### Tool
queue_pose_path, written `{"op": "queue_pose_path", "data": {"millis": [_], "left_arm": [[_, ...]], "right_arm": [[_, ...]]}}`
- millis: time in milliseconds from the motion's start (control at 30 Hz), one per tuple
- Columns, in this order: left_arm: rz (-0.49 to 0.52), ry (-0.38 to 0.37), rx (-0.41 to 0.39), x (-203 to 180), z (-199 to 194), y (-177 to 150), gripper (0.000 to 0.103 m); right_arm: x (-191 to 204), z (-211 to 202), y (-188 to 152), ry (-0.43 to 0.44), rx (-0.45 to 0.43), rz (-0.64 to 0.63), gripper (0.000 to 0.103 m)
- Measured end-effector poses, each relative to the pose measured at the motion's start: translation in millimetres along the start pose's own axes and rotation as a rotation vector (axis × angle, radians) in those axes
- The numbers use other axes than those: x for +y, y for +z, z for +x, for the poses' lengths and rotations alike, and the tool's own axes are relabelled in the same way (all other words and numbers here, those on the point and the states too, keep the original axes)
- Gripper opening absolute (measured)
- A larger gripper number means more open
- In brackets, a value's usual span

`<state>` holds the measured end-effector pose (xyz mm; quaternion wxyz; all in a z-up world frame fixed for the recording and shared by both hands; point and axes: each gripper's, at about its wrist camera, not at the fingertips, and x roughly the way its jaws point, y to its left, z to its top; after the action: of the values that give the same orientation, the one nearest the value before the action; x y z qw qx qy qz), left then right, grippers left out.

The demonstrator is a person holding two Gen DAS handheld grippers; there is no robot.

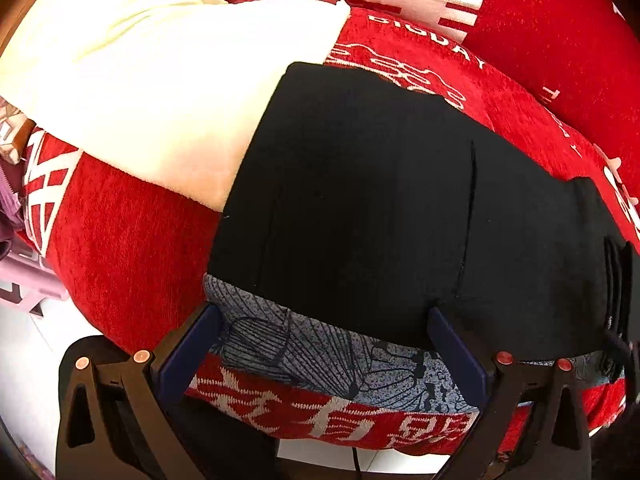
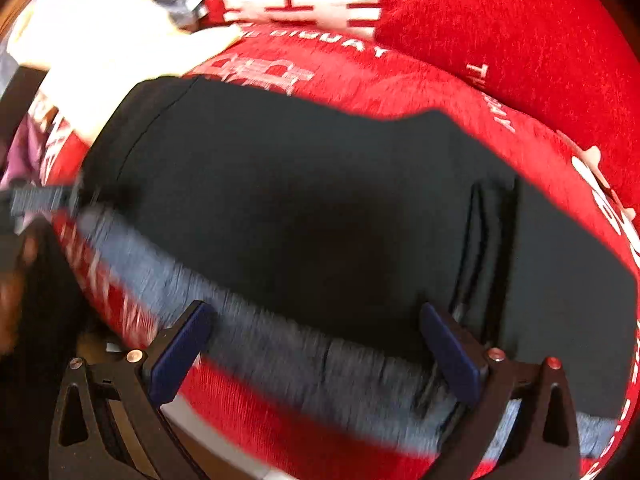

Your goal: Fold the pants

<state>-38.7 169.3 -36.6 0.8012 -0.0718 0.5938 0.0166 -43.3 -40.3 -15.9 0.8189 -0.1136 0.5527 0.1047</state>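
The black pants [image 1: 392, 208] lie folded flat on a red cushion, over a grey patterned cloth [image 1: 320, 356]. In the right wrist view the pants [image 2: 304, 208] fill the middle, with stacked folded edges [image 2: 484, 240] at the right. My left gripper [image 1: 324, 340] is open, its blue fingers at the pants' near edge, holding nothing. My right gripper [image 2: 316, 336] is open too, at the near edge by the folded layers; this view is motion-blurred. The left gripper [image 2: 36, 200] shows blurred at the far left of the right wrist view.
The red cushion [image 1: 132, 248] with white lettering carries everything. A cream cloth [image 1: 152, 80] lies beyond the pants at the left. A red pillow [image 1: 560, 40] stands at the back right. White floor [image 1: 28, 360] shows below the cushion's front edge.
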Motion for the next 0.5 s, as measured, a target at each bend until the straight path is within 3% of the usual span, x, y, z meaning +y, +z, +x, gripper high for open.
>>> {"op": "queue_pose_path", "data": {"millis": [100,233,300,367,500], "left_arm": [[0.001,-0.011,-0.028,-2.9,-12.1,-1.2,0.103],[0.058,-0.002,-0.038,-15.7,-12.7,-7.0,0.103],[0.060,0.046,-0.013,-16.6,-2.0,-9.3,0.103],[0.045,0.029,-0.016,-12.5,-0.7,-10.5,0.103],[0.033,0.012,-0.001,-2.0,-0.7,-12.8,0.103]], "right_arm": [[5.5,-6.3,-1.0,-0.040,-0.009,-0.091,0.103],[-19.9,-7.3,13.0,0.005,-0.039,0.037,0.103],[-25.2,7.7,23.2,0.071,-0.013,0.077,0.103],[-18.4,15.7,40.9,0.049,-0.049,0.013,0.103],[-17.1,41.3,83.4,0.060,-0.020,-0.008,0.103]]}}
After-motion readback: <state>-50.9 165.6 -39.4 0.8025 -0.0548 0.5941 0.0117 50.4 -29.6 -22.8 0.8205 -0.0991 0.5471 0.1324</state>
